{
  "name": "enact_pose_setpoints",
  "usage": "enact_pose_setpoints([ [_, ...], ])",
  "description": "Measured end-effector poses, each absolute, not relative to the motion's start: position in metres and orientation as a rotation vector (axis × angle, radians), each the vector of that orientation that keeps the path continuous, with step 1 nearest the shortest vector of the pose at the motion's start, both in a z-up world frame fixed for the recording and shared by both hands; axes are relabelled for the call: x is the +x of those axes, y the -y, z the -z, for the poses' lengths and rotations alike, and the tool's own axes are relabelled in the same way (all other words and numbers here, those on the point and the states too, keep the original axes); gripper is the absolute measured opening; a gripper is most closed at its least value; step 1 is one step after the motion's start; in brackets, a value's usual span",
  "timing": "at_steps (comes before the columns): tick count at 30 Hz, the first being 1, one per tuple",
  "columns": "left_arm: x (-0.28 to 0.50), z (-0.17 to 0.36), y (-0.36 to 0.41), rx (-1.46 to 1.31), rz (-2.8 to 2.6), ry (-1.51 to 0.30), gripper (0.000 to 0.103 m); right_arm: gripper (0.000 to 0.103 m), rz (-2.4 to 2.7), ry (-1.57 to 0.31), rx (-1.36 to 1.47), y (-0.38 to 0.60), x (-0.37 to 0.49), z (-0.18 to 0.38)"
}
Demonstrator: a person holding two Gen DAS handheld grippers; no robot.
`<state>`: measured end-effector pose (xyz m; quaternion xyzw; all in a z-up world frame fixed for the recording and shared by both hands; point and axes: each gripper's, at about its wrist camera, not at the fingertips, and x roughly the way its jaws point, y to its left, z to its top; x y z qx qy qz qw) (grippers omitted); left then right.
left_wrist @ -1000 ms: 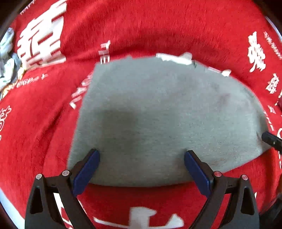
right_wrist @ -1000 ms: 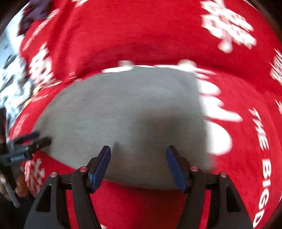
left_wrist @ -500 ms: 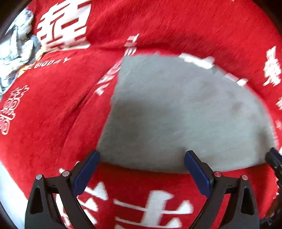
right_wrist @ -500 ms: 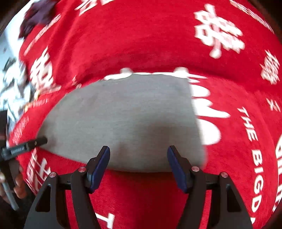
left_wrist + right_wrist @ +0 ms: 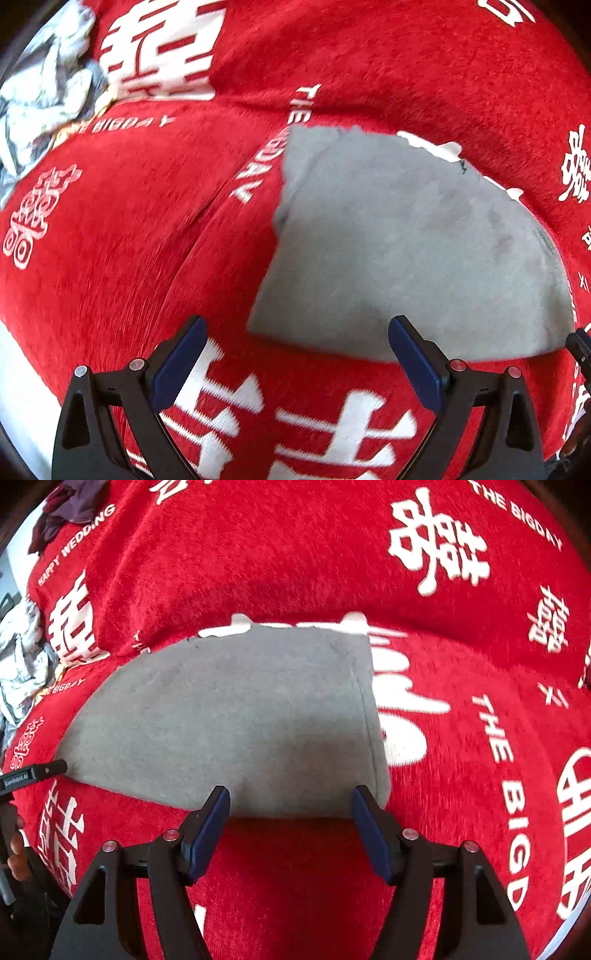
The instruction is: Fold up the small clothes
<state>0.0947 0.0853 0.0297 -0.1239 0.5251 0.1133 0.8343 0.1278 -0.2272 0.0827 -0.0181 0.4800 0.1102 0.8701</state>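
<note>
A folded grey garment (image 5: pixel 413 243) lies flat on the red blanket (image 5: pixel 147 240). It also shows in the right wrist view (image 5: pixel 229 720), with a seam down its right side. My left gripper (image 5: pixel 295 354) is open and empty, just off the garment's near left corner. My right gripper (image 5: pixel 291 819) is open and empty at the garment's near edge, close to its near right corner. The left gripper's finger (image 5: pixel 33 773) shows at the garment's left corner in the right wrist view.
The red blanket (image 5: pixel 461 738) with white lettering covers the whole surface. A crumpled white and grey pile of clothes (image 5: pixel 44 96) lies at the far left; it also shows in the right wrist view (image 5: pixel 22 657). A dark purple cloth (image 5: pixel 70 506) lies at the far left corner.
Both grippers have drawn back from the grey garment. The left one has shifted left, so the garment now sits to the right in its view. Both jaws stayed open.
</note>
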Motion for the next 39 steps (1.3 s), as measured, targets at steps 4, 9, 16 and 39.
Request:
enact_pose_setpoints([
  [4, 0.12, -0.036, -0.07, -0.224, -0.222, -1.105, 0.099, 0.077, -0.221, -0.991, -0.126, 0.202, 0.145, -0.087],
  [9, 0.156, -0.036, -0.043, -0.157, -0.194, -1.116, 0.099, 0.078, -0.207, -1.037, -0.194, 0.167, 0.179, -0.076],
  [16, 0.204, -0.011, -0.018, -0.057, -0.11, -1.192, 0.099, 0.079, -0.176, -1.154, -0.132, 0.161, 0.225, -0.04],
  [39, 0.207, -0.007, -0.136, -0.428, -0.19, -1.21, 0.103, 0.081, -0.107, -1.033, -0.058, 0.182, 0.237, -0.068],
])
